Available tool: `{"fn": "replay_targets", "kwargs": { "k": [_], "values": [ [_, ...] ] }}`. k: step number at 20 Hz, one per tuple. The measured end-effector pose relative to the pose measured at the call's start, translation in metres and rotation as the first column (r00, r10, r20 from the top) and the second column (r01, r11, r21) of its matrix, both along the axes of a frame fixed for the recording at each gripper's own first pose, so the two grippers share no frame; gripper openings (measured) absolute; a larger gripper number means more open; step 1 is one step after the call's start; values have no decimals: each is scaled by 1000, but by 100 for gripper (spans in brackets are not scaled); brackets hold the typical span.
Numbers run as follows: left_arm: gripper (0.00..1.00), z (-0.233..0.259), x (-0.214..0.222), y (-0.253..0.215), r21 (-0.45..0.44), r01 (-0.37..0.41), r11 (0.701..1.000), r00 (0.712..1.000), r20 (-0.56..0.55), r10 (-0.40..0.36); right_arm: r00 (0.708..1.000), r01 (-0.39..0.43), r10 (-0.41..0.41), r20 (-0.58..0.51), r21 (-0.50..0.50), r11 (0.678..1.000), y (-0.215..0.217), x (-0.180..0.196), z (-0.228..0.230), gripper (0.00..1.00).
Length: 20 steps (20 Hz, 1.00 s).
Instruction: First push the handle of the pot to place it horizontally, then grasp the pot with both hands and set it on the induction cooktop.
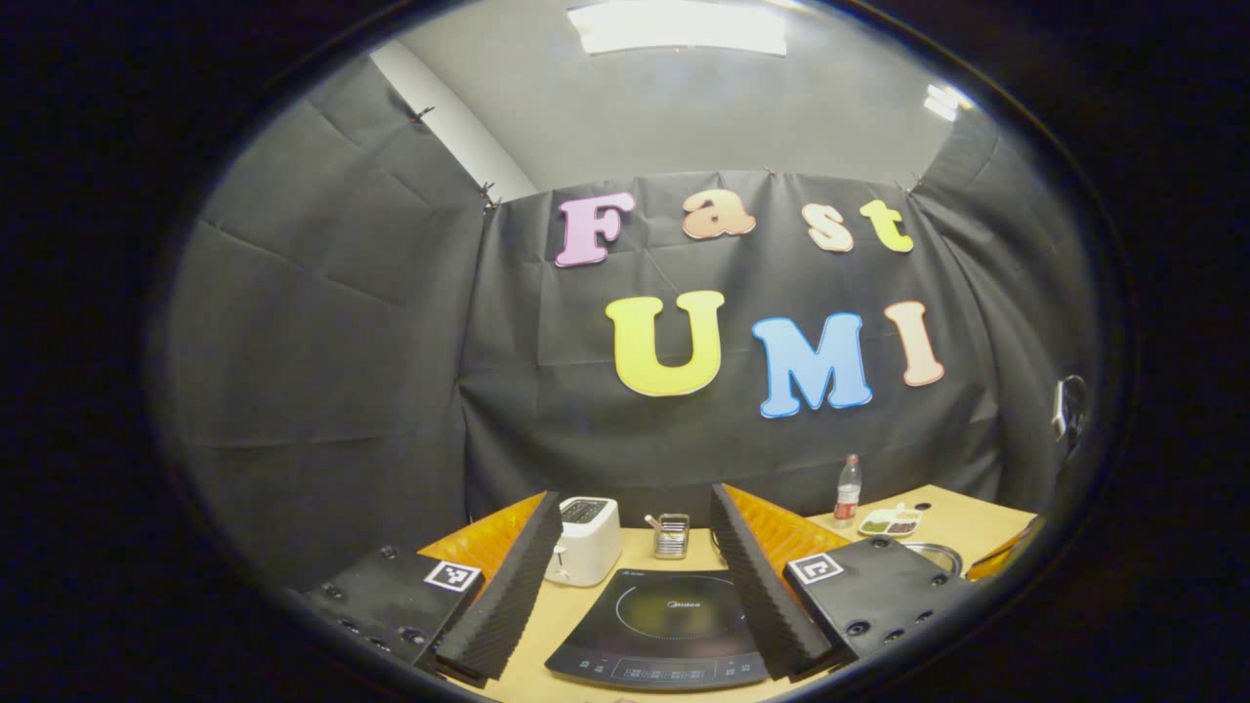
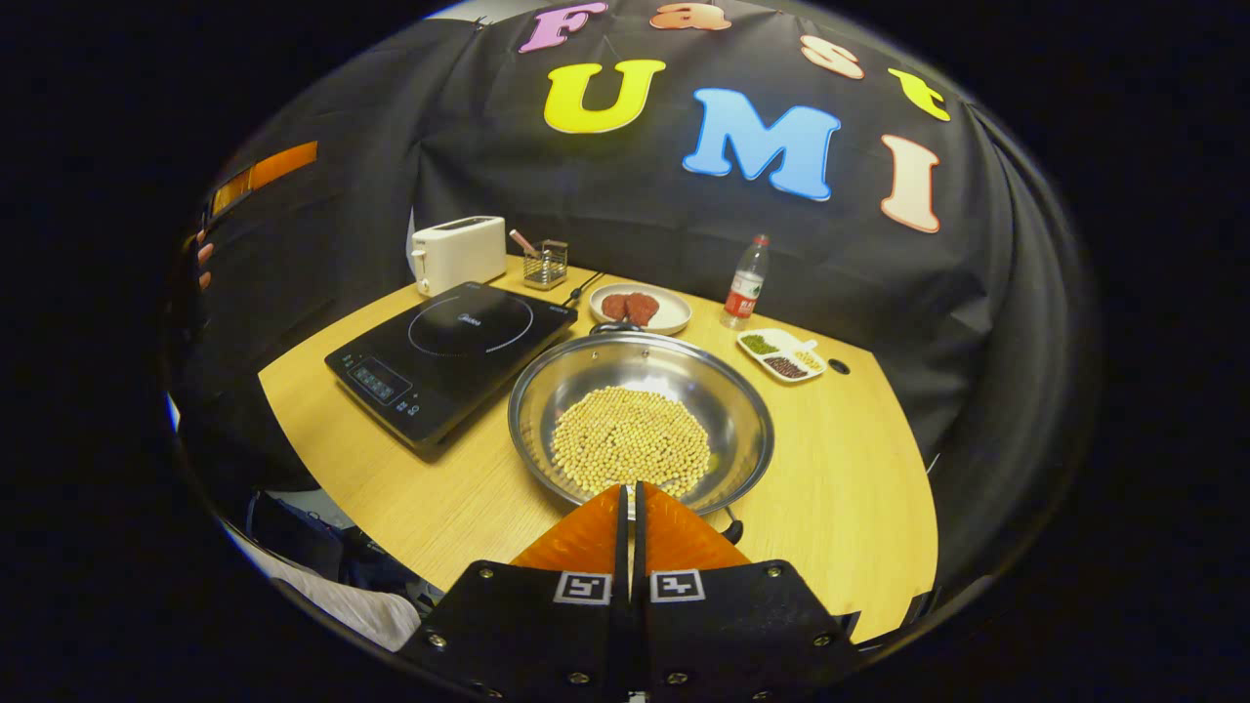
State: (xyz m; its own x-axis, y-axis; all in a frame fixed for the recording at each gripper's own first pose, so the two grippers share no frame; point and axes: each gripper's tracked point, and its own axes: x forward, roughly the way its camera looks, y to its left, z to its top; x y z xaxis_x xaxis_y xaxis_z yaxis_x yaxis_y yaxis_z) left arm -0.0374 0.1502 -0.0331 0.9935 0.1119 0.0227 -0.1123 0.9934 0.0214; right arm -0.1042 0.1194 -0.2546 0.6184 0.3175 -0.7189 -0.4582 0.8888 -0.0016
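Observation:
A wide steel pot (image 2: pixel 723 410) full of soybeans (image 2: pixel 630 439) stands on the wooden table, just right of the black induction cooktop (image 2: pixel 449 351). Its far handle (image 2: pixel 617 328) points toward the back; a dark near handle (image 2: pixel 732 530) peeks out beside my fingers. My right gripper (image 2: pixel 632 488) is shut, empty, with its tips over the pot's near rim. My left gripper (image 1: pixel 635 493) is held high and open, with the cooktop (image 1: pixel 654 625) showing between its fingers. The pot's rim (image 1: pixel 936 557) shows at the right of the left gripper view. The left gripper (image 2: pixel 254 176) and a hand (image 2: pixel 203 264) show far left.
A white toaster (image 2: pixel 457 254) and a wire utensil holder (image 2: pixel 545 264) stand behind the cooktop. Behind the pot are a plate of meat (image 2: pixel 640 308), a water bottle (image 2: pixel 745 283) and a divided dish of beans (image 2: pixel 781 353). The table's front edge (image 2: pixel 391 547) lies close.

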Motion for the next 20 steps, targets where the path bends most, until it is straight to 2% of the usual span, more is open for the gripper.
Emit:
{"fn": "replay_targets", "kwargs": {
  "k": [6, 9, 15, 20],
  "values": [
    [100, -9, 25, -28, 4, 1, 1000, 999, -32, -1, 984, -95, 95, -149, 7, 995, 4, -17, -43, 1],
    [100, -17, 39, -43, -2, 1, 1000, 999, -53, -1, 973, -113, 116, -201, 24, 993, 1, -18, -62, 1],
    [100, -25, 61, -69, 6, 10, 1000, 997, -72, -10, 962, -64, 81, -260, 74, 995, -16, -6, -71, 0],
    [100, -26, 78, -92, -8, 33, 999, 997, -74, -33, 968, -25, 30, -247, 26, 999, -48, 17, -81, 1]
  ]
}}
